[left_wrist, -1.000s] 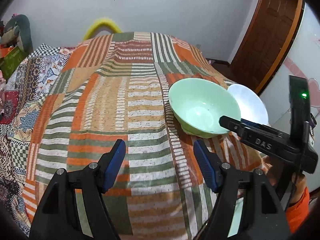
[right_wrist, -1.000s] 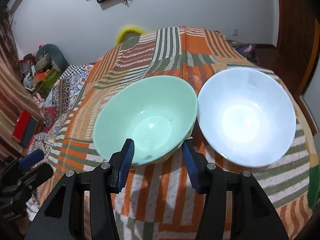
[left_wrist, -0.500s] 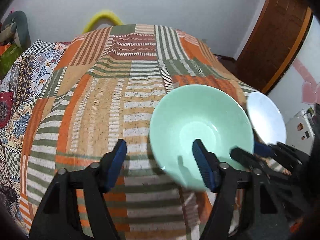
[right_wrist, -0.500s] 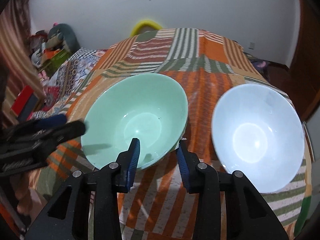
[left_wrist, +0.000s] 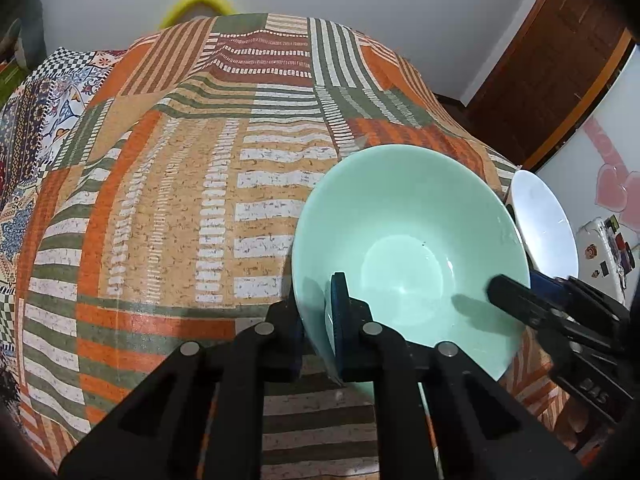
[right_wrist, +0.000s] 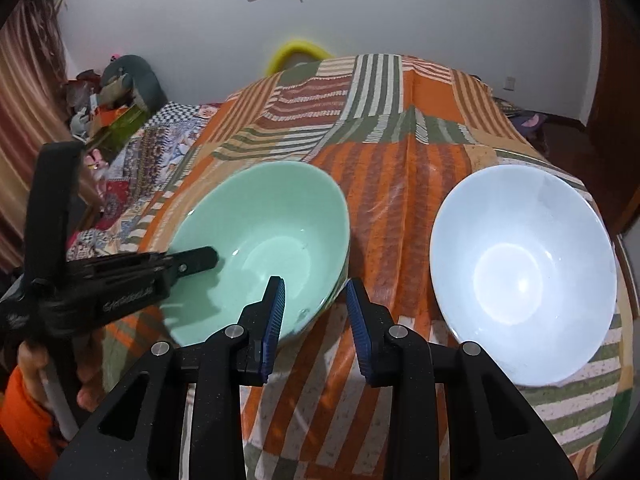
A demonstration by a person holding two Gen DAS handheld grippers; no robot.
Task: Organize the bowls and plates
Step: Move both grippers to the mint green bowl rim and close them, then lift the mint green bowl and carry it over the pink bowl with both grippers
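A mint green bowl [left_wrist: 408, 264] [right_wrist: 272, 240] rests on a striped patchwork cloth [left_wrist: 180, 200], with a white bowl [right_wrist: 520, 272] [left_wrist: 540, 224] to its right, apart from it. My left gripper [left_wrist: 316, 316] is shut on the green bowl's near left rim, one pad inside and one outside. In the right wrist view its black finger [right_wrist: 200, 260] reaches into the bowl from the left. My right gripper [right_wrist: 316, 304] straddles the bowl's near right rim. Its jaws are closing, and a gap still shows beside the rim.
The cloth covers a wide bed-like surface that falls away at the edges. A yellow ring [right_wrist: 296, 50] stands behind it at the wall. Clutter [right_wrist: 116, 96] is piled at the far left, a wooden door [left_wrist: 560, 60] is at the right. An orange sleeve [right_wrist: 24, 420] holds the left gripper.
My left gripper came down to the right onto the green bowl and shut on its rim. My right gripper's jaws narrowed around the bowl's other side while staying in place.
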